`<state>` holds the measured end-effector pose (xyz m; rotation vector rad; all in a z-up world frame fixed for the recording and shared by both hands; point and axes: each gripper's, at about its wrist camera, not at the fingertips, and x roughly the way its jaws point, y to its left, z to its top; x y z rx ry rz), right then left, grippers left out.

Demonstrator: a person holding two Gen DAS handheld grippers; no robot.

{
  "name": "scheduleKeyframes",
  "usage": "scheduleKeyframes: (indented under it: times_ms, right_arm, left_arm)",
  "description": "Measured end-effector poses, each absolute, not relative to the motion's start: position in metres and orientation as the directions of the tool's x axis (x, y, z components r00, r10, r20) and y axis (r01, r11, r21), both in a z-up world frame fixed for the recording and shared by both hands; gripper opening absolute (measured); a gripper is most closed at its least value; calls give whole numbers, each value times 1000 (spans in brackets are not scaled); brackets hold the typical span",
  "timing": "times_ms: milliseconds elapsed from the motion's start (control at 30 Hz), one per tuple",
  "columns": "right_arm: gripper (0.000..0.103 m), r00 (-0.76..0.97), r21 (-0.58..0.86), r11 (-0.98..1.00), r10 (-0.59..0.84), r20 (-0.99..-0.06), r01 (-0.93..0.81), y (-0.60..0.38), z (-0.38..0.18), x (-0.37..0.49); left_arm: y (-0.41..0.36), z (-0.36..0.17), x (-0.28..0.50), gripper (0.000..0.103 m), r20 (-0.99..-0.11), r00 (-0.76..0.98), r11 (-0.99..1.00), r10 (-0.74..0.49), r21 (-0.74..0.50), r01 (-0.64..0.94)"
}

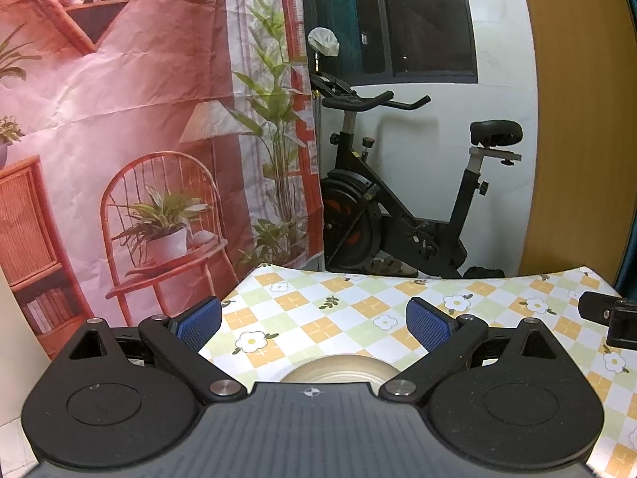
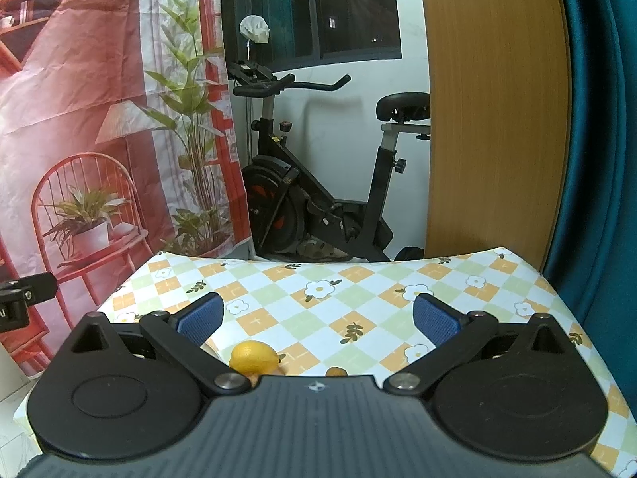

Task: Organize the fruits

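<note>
A yellow lemon (image 2: 254,356) lies on the checkered tablecloth (image 2: 358,298), just below my right gripper (image 2: 318,314), which is open and holds nothing. A small orange fruit (image 2: 336,371) peeks out at the gripper body's edge. In the left wrist view, a beige round rim of a bowl or plate (image 1: 338,370) shows under my left gripper (image 1: 314,318), also open and empty above the tablecloth (image 1: 358,306). Most of the dish is hidden by the gripper body.
A black exercise bike (image 1: 398,207) stands past the table's far edge beside a printed backdrop (image 1: 139,139). A wooden panel (image 2: 497,119) and teal curtain (image 2: 597,139) rise on the right. The other gripper's black tip (image 1: 609,314) shows at the right edge.
</note>
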<state>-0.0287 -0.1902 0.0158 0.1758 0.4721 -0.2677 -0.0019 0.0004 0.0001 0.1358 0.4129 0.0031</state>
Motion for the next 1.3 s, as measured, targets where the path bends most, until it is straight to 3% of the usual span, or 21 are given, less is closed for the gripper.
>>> scheduleKeyframes:
  times_ms: [467,600,667,933,1300]
  right_arm:
    - [103,881,165,936,-217,-421,310,-200,-43,-31]
    - [103,880,200,932,-193,-433,303,-210,-61,-33]
    - [103,883,221,930,-174,-435,292,-213,-72,-33]
    - [103,912,305,911,-152,-380,278,-226,-106,-40]
    - [103,883,263,922,-146,-446,285,-233,-121,-35]
  left_arm:
    - [4,-36,13,99,-461,886,990,-42,101,99]
    - [4,-51,16,98,-454,887,987,-81,87,135]
    - [3,-57,15,92,-435,895,985,-99,85,150]
    - [0,-81,18,91,-411,884,971,-221,-7,239]
    - [-4,-87,23,92,-440,869,972,-228,-47,231]
